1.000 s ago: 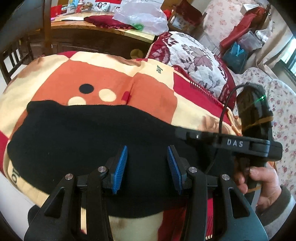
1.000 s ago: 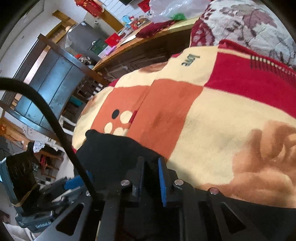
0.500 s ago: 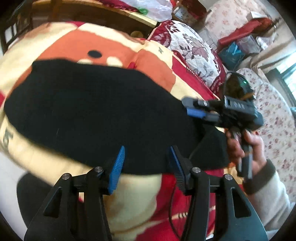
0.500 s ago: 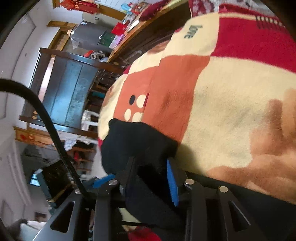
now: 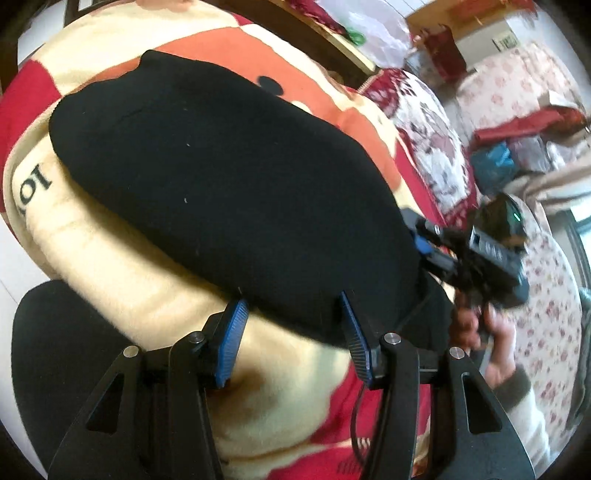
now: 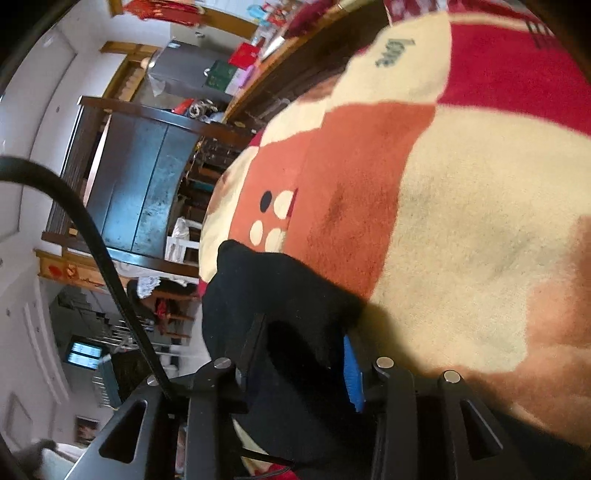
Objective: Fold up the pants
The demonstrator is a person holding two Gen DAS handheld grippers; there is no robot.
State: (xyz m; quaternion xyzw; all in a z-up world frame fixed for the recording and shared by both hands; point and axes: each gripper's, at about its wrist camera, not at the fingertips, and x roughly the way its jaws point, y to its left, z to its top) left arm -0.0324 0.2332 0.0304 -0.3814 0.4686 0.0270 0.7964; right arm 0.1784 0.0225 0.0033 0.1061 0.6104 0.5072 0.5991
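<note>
Black pants (image 5: 229,192) lie folded in a long flat shape on a red, orange and cream blanket (image 5: 122,280). My left gripper (image 5: 291,314) is open and empty, hovering at the near edge of the pants. My right gripper (image 6: 306,354) is shut on the right end of the pants (image 6: 280,295), with black cloth bunched between its blue pads and lifted off the blanket (image 6: 461,221). The right gripper also shows in the left wrist view (image 5: 424,243) at the right end of the pants.
A floral cushion (image 5: 432,147) lies beyond the pants. A wooden table with a plastic bag (image 5: 369,33) stands behind. A dark chair (image 6: 136,184) stands at the blanket's left edge. A floral sofa with clutter (image 5: 524,110) is at right.
My right gripper has closed on the right end of the pants and lifted it. My left gripper has drawn back from above the pants to their near edge, still open.
</note>
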